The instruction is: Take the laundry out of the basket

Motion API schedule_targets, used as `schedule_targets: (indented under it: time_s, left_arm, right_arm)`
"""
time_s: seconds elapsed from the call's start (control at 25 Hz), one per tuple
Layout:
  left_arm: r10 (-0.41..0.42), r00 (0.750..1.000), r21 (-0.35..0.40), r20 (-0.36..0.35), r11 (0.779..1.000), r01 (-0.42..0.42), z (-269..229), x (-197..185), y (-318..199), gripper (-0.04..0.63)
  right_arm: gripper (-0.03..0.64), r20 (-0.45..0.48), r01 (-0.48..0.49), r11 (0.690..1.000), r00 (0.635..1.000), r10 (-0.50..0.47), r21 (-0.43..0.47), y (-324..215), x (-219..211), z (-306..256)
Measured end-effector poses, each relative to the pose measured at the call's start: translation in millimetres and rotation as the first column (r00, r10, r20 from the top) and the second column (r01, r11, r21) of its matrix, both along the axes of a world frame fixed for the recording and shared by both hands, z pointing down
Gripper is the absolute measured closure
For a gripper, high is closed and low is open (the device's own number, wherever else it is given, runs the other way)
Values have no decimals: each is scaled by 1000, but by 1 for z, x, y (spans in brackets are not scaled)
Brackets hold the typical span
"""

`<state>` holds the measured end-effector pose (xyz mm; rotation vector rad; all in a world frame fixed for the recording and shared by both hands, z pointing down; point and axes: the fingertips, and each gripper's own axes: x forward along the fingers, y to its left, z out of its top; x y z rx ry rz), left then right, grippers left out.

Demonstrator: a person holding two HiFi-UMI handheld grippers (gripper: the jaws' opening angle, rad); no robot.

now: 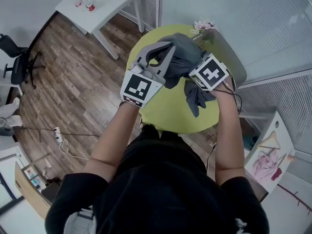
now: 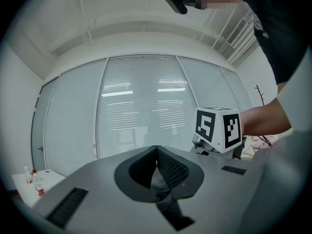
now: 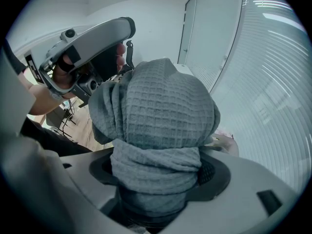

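Green round table [image 1: 168, 117] below, grey towel [image 3: 161, 106] gripped in right claw [image 3: 158, 173], left claw [image 2: 157, 165] clenched.

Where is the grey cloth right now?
In the head view the grey cloth hangs above the middle of the green round table, bunched in the right gripper and pinched by the left gripper at its left edge.

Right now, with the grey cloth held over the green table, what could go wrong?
The cloth is a thick wad in the jaws of the right gripper, so it may slip out. Its loose tail hangs over the table and could sweep the flowers nearby.
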<state>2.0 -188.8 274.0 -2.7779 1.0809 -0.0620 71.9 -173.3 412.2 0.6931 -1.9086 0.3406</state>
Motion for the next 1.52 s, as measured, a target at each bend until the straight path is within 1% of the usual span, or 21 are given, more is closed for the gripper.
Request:
schedule_targets:
  time_s: [0.32, 0.72, 0.96, 1.16, 1.28, 1.4, 1.52]
  left_arm:
    - [-16, 1000, -36, 8, 999, 16, 24, -62, 1, 584]
    - [-19, 999, -96, 31, 995, 22, 67, -109, -4, 584]
    - [-10, 999, -129, 39, 992, 15, 100, -118, -7, 584]
    - [-14, 998, -196, 56, 980, 25, 148, -117, -12, 584]
    - [8, 998, -249, 58, 968, 7, 182, -111, -9, 584]
    - [21, 999, -310, 46, 951, -6, 214, -108, -8, 584]
    - [35, 998, -352, 61, 936, -11, 242, -101, -6, 584]
  right_arm:
    - [241, 5, 20, 998, 1000, -20, -53, 15, -68, 34]
    - [241, 7, 13, 992, 1000, -13, -122, 23, -116, 94]
    - [240, 10, 7, 990, 1000, -6, -144, 25, -123, 135]
    - [239, -11, 1, 986, 1000, -3, -169, 32, -117, 179]
    - [239, -31, 25, 984, 999, -31, -175, 38, -112, 207]
    - [239, -37, 40, 980, 998, -48, -193, 39, -112, 236]
    - [239, -37, 50, 978, 998, -59, -203, 40, -109, 262]
